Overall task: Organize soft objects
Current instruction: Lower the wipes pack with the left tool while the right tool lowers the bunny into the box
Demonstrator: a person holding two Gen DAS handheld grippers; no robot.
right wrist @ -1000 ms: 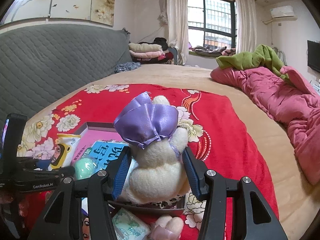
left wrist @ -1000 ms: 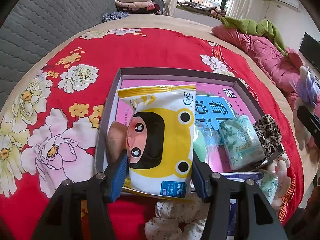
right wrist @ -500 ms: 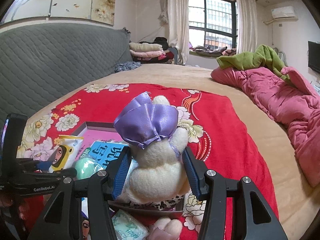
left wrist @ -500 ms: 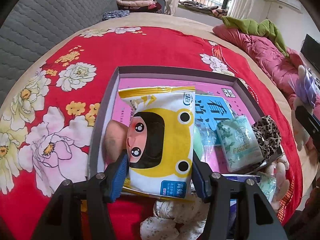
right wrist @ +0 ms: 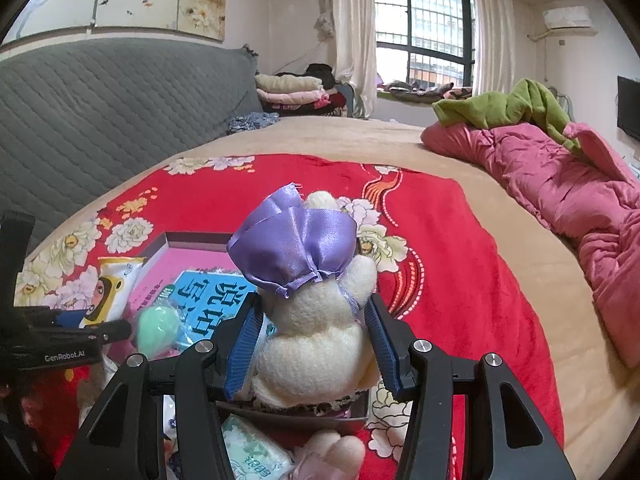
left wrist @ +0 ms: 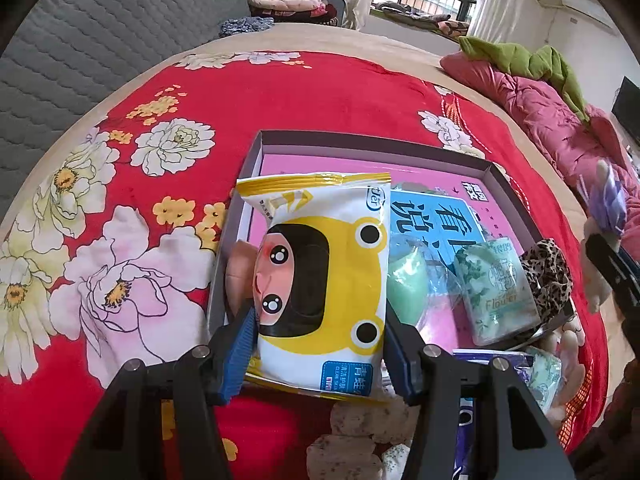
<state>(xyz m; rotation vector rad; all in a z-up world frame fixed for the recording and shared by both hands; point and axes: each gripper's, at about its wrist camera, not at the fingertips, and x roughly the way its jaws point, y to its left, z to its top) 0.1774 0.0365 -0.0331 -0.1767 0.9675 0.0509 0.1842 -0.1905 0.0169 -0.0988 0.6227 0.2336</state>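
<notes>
We've got the left gripper [left wrist: 318, 344] clamped on the yellow frog wipes pack [left wrist: 322, 280], held over the near-left part of the grey box [left wrist: 372, 145] on the red floral blanket [left wrist: 304, 92]. Right gripper [right wrist: 312, 346] is clenched on the cream plush toy [right wrist: 316, 344] with purple satin bow [right wrist: 294, 252], above the box's right edge. Tissue pack [left wrist: 496, 290] and green sponge [left wrist: 404, 288] sit inside.
</notes>
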